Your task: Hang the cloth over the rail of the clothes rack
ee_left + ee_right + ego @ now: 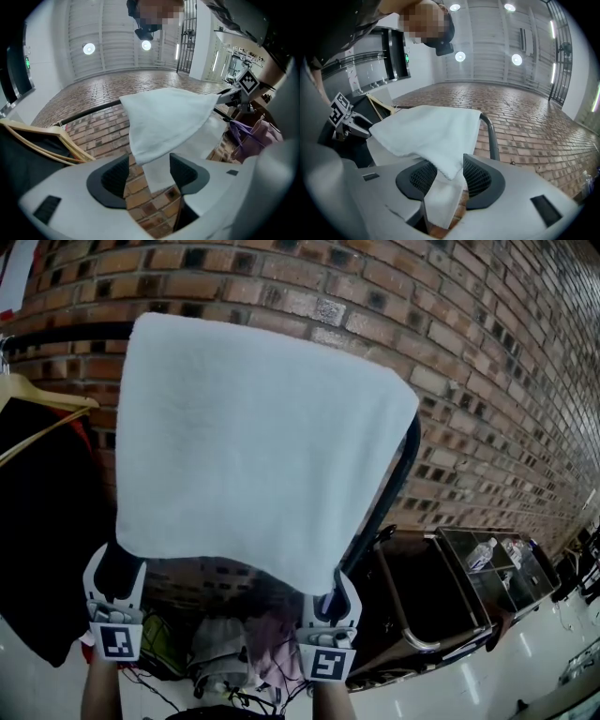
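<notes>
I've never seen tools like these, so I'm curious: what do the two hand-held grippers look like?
Both the left gripper and the right gripper have pale grey, rounded plastic bodies that end in two jaws lined with dark ribbed pads. Each carries a white cube printed with black square markers. No cables show on them, and no sleeves show below them.

most of the rail (66,332) is covered by the cloth (253,446). the dark garment (37,521) is cut off by the left edge. the heap (234,643) below the cloth is too dim to be told.
</notes>
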A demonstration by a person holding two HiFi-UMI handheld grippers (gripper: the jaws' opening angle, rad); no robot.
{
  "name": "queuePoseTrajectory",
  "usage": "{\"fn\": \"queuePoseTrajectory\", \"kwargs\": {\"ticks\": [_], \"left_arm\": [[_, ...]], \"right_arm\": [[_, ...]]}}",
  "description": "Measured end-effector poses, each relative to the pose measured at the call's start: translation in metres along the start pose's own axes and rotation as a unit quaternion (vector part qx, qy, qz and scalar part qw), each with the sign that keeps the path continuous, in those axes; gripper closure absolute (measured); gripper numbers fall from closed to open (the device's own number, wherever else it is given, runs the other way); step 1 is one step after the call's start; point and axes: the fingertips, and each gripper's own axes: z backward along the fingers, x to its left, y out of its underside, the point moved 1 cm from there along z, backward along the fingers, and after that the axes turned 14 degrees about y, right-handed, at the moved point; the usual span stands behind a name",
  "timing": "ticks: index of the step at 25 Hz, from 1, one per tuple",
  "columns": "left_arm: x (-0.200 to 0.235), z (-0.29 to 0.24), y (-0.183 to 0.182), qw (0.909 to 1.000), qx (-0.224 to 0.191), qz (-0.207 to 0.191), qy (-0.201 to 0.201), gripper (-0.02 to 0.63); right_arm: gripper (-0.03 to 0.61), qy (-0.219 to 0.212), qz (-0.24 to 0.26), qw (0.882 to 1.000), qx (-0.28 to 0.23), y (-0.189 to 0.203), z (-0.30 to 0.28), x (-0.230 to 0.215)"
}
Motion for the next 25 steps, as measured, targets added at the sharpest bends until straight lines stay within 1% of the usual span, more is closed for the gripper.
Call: {"fn": "queuePoseTrajectory", "kwargs": {"ticks": [3, 6, 7, 8, 9, 11, 13, 15, 17, 19, 22, 25], "left_arm": [[-0.011, 0.006, 0.012, 0.9998, 0.021, 0.0, 0.006, 0.324], [-0.022, 0.013, 0.021, 0.9993, 0.027, 0.024, 0.009, 0.325], [-0.026, 0.015, 0.023, 0.9988, 0.027, 0.04, 0.009, 0.347], [-0.03, 0.016, 0.023, 0.9977, 0.021, 0.064, 0.006, 0.401], [-0.034, 0.016, 0.021, 0.9962, 0.012, 0.086, 0.004, 0.439], [-0.043, 0.014, 0.016, 0.9939, -0.001, 0.109, 0.009, 0.461], [-0.052, 0.01, 0.011, 0.9915, -0.012, 0.129, 0.017, 0.497], [-0.059, 0.006, 0.007, 0.9882, -0.023, 0.15, 0.025, 0.555], [-0.066, 0.001, 0.004, 0.985, -0.027, 0.167, 0.032, 0.584], [-0.072, -0.004, 0.003, 0.9812, -0.026, 0.188, 0.037, 0.6], [-0.08, -0.011, 0.002, 0.9739, -0.025, 0.221, 0.043, 0.6], [-0.089, -0.016, 0.006, 0.9683, -0.004, 0.244, 0.053, 0.601]], "right_arm": [[0.425, 0.005, -0.011, 1.0, 0.023, 0.016, 0.013, 0.003], [0.425, 0.007, -0.029, 0.998, 0.046, 0.029, 0.031, 0.008], [0.425, 0.009, -0.038, 0.998, 0.053, 0.032, 0.036, 0.01], [0.425, 0.012, -0.05, 0.997, 0.059, 0.034, 0.04, 0.012], [0.425, 0.013, -0.062, 0.996, 0.063, 0.035, 0.043, 0.014], [0.437, 0.01, -0.082, 0.994, 0.065, 0.035, 0.047, 0.022], [0.48, 0.004, -0.09, 0.994, 0.067, 0.035, 0.048, 0.031], [0.514, -0.003, -0.092, 0.993, 0.068, 0.035, 0.048, 0.039], [0.552, -0.011, -0.093, 0.993, 0.065, 0.033, 0.045, 0.046], [0.563, -0.02, -0.097, 0.993, 0.064, 0.033, 0.043, 0.051], [0.563, -0.029, -0.109, 0.991, 0.069, 0.035, 0.04, 0.054], [0.563, -0.05, -0.123, 0.988, 0.082, 0.04, 0.038, 0.064]]}}
